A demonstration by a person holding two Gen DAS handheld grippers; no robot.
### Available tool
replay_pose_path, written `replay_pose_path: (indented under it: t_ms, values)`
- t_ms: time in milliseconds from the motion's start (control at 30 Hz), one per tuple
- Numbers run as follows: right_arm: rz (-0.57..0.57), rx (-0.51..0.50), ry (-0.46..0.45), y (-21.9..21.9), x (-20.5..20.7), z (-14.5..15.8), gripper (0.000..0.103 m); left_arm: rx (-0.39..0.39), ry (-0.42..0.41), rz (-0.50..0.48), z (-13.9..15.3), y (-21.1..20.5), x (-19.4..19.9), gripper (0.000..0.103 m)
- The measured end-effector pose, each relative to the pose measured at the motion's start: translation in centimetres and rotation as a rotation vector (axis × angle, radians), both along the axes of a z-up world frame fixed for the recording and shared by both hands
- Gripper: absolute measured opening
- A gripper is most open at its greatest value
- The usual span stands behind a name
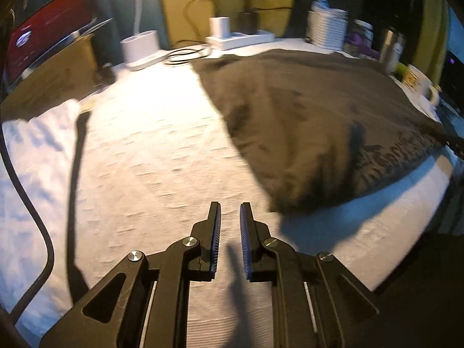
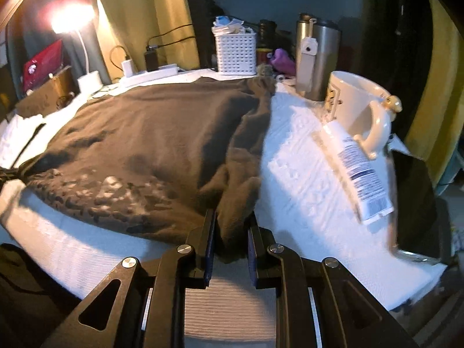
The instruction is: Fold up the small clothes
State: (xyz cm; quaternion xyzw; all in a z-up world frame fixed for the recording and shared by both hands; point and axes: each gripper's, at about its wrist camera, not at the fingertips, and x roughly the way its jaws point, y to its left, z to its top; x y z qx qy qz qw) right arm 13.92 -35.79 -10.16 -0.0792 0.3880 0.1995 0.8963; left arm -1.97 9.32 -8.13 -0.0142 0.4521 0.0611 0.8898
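While the right gripper (image 2: 230, 232) tilts steeply down over the near edge of the table, its two pads are pinched on a bunched corner of the brown garment (image 2: 162, 133), which rises in a ridge between them. From that fold the cloth spreads away across the white table cover (image 2: 304, 174), flat toward the far side, with a patterned patch near the front edge. Beside it on the right lie a white tube (image 2: 358, 171) and a cream mug (image 2: 356, 107), with a steel tumbler (image 2: 319, 58) and a white basket (image 2: 236, 53) behind.

The left gripper (image 1: 230, 223) also slants downward, its jaws nearly closed with nothing between them, over bare cover just left of the garment's near corner. A black cable (image 1: 32, 208) curves past at far left.
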Motion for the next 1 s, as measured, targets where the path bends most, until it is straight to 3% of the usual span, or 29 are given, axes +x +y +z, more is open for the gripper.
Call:
replay_pose_path:
  t_ms: [67,200,267,300,367,500,533,633,733,800,833,867,900,1000]
  values:
    - [-0.005,-0.006,0.014,-0.2,-0.2,-0.2,0.021,-0.035,-0.028,0.006,0.5,0.4,-0.3,0.012]
    - [-0.048,-0.06,-0.013,-0.8,-0.6,0.0,0.046,-0.149,-0.093,-0.009,1.6,0.0,0.4,0.016]
    - [-0.078,-0.038,-0.004,-1.7,-0.5,0.1,0.054,-0.163,-0.106,-0.029,1.7,-0.7,1.2,0.045]
    - [-0.092,-0.026,0.001,-2.1,-0.5,0.1,0.056,-0.159,-0.111,-0.043,1.6,-1.4,1.7,0.047]
    - [-0.103,-0.02,0.0,-2.5,-0.8,0.2,0.056,-0.15,-0.099,-0.061,1.1,-2.3,2.5,0.047]
    - [-0.145,-0.032,-0.021,-3.3,-1.1,0.5,0.056,-0.083,0.001,-0.029,-1.8,-2.5,3.8,0.05]
    - [-0.161,-0.03,-0.021,-3.6,-1.0,0.6,0.056,-0.089,-0.024,-0.031,-1.8,-2.3,3.5,0.05]
    - [-0.19,0.07,-0.008,-5.2,-0.7,0.9,0.056,-0.085,-0.014,-0.03,-1.6,-2.1,3.3,0.05]
    - [-0.181,0.174,0.017,-5.3,-0.2,1.0,0.056,-0.072,-0.02,-0.049,-1.6,-2.5,2.9,0.044]
    - [-0.161,0.208,0.03,-4.6,0.2,0.6,0.056,-0.079,-0.026,-0.074,-1.6,-2.9,2.6,0.032]
    - [-0.151,0.229,0.05,-4.2,0.7,0.1,0.055,-0.08,-0.027,-0.082,-1.6,-3.1,2.6,0.025]
    - [-0.142,0.243,0.065,-3.9,1.0,-0.3,0.035,-0.075,-0.027,-0.093,-1.5,-3.4,2.6,0.019]
    - [-0.137,0.25,0.075,-3.6,1.2,-0.5,0.006,-0.059,-0.028,-0.11,-1.5,-3.8,2.6,0.016]
    - [-0.171,0.247,0.064,-3.7,1.4,-0.5,0.006,-0.034,-0.036,-0.104,-1.1,-3.8,2.4,0.01]
